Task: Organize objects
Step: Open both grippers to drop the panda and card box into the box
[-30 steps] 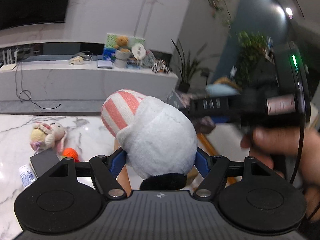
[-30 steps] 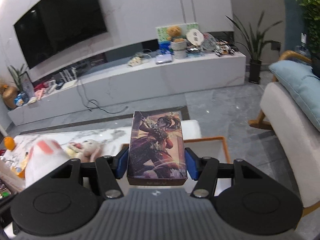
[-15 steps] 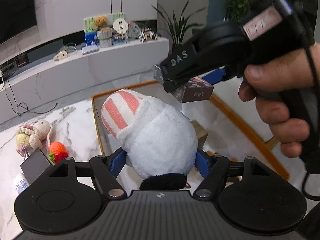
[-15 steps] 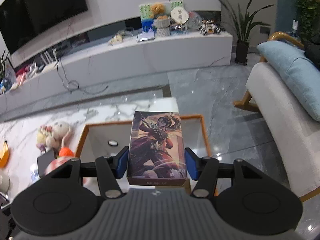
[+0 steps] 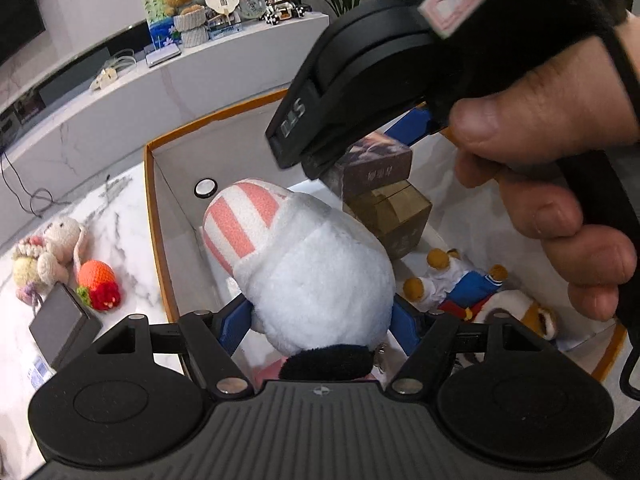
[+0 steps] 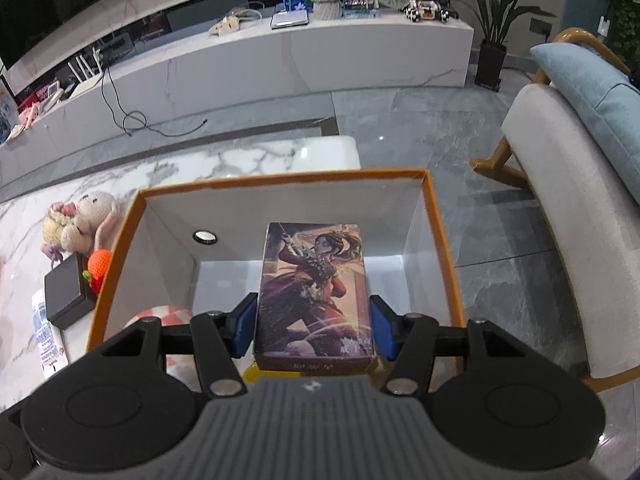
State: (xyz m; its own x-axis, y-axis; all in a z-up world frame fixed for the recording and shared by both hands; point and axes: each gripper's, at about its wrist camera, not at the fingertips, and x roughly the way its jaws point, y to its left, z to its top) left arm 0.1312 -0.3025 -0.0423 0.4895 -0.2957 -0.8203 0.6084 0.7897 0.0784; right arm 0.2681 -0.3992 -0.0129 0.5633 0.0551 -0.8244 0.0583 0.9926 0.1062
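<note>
Left tongs [image 5: 322, 320]: closed on the white plush toy with the pink-and-white striped end [image 5: 304, 264]; both blue pads press into its sides near the tail, and it sticks out forward over the box.
Right tongs [image 6: 312, 322]: clamped on the flat rectangular card box printed with a painted warrior figure [image 6: 316, 288], pads on its two long edges, near the end closest to me.
My right hand [image 5: 560, 184]: wrapped round the right tongs' handle, close above the box in the left wrist view.
Where my things are: both hang above the open inside of the orange-rimmed white storage box [image 6: 440, 240], neither touching its floor as far as I can tell.
How the plush handles: light and soft, I judge; it squashes under the pads, so a grip across the thick middle holds better than one at the fluffy tip.
How the card box handles: stiff and smooth, probably light; the glossy faces may slip, so I keep hold on the edges and avoid crushing the card.
Already in the box: a brown cardboard carton [image 5: 390, 212] and a small teddy figure in white and blue [image 5: 452, 280].
Beyond, on the marble tabletop [image 6: 240, 160]: a knitted cream rabbit doll [image 6: 80, 220], an orange crocheted fruit [image 6: 100, 264] and a dark grey flat case [image 6: 66, 292], all just outside the box's left wall.
</note>
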